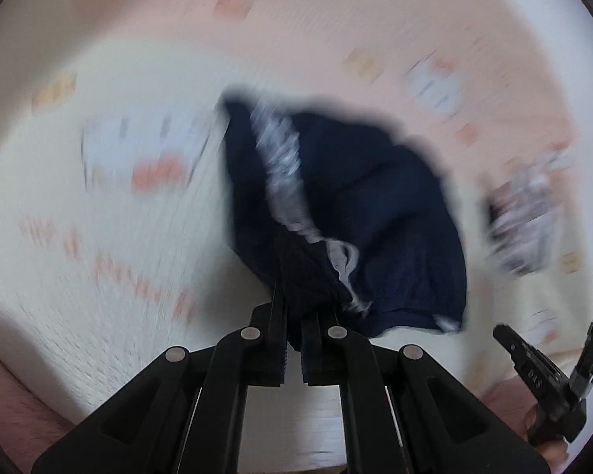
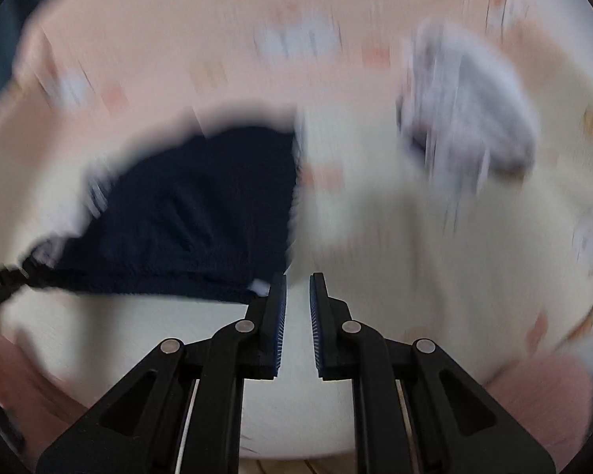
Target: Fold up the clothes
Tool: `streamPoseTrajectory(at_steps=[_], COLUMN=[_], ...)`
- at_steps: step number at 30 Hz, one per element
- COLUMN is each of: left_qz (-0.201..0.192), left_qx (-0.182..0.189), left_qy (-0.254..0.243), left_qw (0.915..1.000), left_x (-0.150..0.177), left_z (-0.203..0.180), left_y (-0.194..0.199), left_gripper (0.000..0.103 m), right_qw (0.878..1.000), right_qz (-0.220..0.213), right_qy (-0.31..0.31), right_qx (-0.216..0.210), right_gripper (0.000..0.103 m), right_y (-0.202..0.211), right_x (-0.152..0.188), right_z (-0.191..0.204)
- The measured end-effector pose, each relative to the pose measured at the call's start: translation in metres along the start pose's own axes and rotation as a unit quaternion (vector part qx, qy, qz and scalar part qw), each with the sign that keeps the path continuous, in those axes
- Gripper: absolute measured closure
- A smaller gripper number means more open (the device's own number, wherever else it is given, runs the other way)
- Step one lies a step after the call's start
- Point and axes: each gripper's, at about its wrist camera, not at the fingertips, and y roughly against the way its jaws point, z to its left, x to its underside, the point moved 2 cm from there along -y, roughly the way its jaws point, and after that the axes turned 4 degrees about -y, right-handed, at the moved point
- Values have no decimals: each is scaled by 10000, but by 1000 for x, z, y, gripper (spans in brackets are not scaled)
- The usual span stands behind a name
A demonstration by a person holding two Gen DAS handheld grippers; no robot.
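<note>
Pinching the dark blue cloth (image 1: 359, 205) tight, the left hand-held gripper (image 1: 294, 316) holds it over the bed sheet (image 1: 99, 237). The right hand-held gripper (image 2: 297, 288) has a small gap, holding nothing. A grey-white bundle (image 2: 466, 118) is too blurry to make out

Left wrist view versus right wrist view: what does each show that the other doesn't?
Only the left wrist view shows the left gripper shut on the navy garment's bunched edge, and the garment's white trim. Only the right wrist view shows the right gripper, a narrow gap between its blue pads, nothing in it. Both show the navy garment, a blurred pale patterned cloth and the pink-and-cream printed bedsheet.
</note>
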Motion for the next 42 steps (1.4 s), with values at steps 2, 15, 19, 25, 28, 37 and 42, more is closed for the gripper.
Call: streamPoseTrajectory(at_steps=[2, 15, 19, 25, 28, 37, 42], left_qz=[-66, -818, -799, -442, -73, 11, 122], left_qx=[19, 227, 1144, 1221, 1495, 258, -19], left_qy=[59, -119, 378, 1189, 1301, -90, -1086], left_qw=[10000, 9963, 9895, 9844, 9801, 9996, 9940], left_x=[11, 22, 19, 22, 27, 38, 41], left_z=[8, 10, 16, 45, 42, -3, -34], left_y=[-1, 39, 37, 4, -12, -6, 30], left_gripper=[97, 58, 58, 60, 60, 94, 94], right_qw=[9987, 9956, 9937, 9882, 9866, 9878, 9869], right_qz=[499, 459, 556, 574, 685, 820, 426], right_qy=[-55, -239, -290, -926, -996, 23, 5], right_qx=[-13, -784, -928, -1078, -1094, -1326, -1559], right_gripper=[92, 66, 63, 60, 54, 87, 95], right_y=[-28, -36, -44, -54, -60, -61, -25], right_x=[19, 18, 10, 5, 3, 0, 2], right_z=[-6, -14, -7, -27, -32, 10, 7])
